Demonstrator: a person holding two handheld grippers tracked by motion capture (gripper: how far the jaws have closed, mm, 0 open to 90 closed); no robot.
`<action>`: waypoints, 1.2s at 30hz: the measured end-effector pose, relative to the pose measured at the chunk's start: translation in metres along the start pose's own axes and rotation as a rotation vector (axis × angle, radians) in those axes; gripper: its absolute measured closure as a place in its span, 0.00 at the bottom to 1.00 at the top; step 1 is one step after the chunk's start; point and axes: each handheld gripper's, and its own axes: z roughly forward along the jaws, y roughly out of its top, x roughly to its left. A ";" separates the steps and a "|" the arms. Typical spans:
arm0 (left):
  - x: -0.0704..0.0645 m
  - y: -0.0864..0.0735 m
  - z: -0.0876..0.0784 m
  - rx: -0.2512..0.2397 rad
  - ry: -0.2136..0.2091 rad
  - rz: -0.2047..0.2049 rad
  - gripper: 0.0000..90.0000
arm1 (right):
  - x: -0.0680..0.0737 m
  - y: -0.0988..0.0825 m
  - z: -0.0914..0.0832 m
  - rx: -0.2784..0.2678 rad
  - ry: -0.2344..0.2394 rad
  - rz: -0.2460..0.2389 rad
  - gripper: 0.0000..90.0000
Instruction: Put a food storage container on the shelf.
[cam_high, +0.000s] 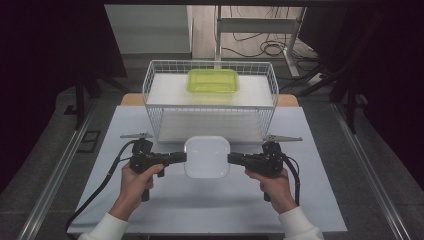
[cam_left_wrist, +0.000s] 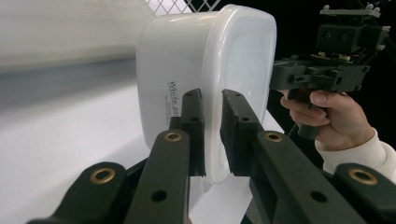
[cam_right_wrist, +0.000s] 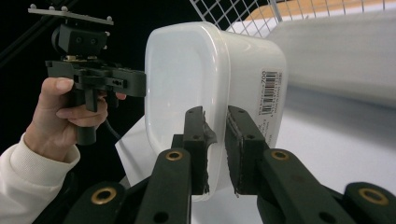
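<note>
Left gripper (cam_high: 181, 157) and right gripper (cam_high: 234, 159) both pinch the white container's (cam_high: 207, 157) rim; likely next, a level lift toward the wire basket (cam_high: 150, 85) ahead.

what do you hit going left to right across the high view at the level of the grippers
left gripper → white container, gripped at its two opposite rims → right gripper. The green tray in the wire basket lies farther back, not on this line.
</note>
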 end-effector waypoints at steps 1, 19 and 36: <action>-0.002 0.003 -0.001 -0.003 0.001 0.007 0.88 | 0.001 0.002 -0.001 -0.002 -0.001 -0.005 0.87; -0.021 0.040 -0.009 -0.053 -0.022 0.051 0.88 | 0.016 0.040 -0.018 -0.054 0.008 -0.062 0.87; -0.035 0.081 -0.023 -0.082 -0.023 0.101 0.88 | 0.033 0.080 -0.026 -0.089 0.005 -0.119 0.87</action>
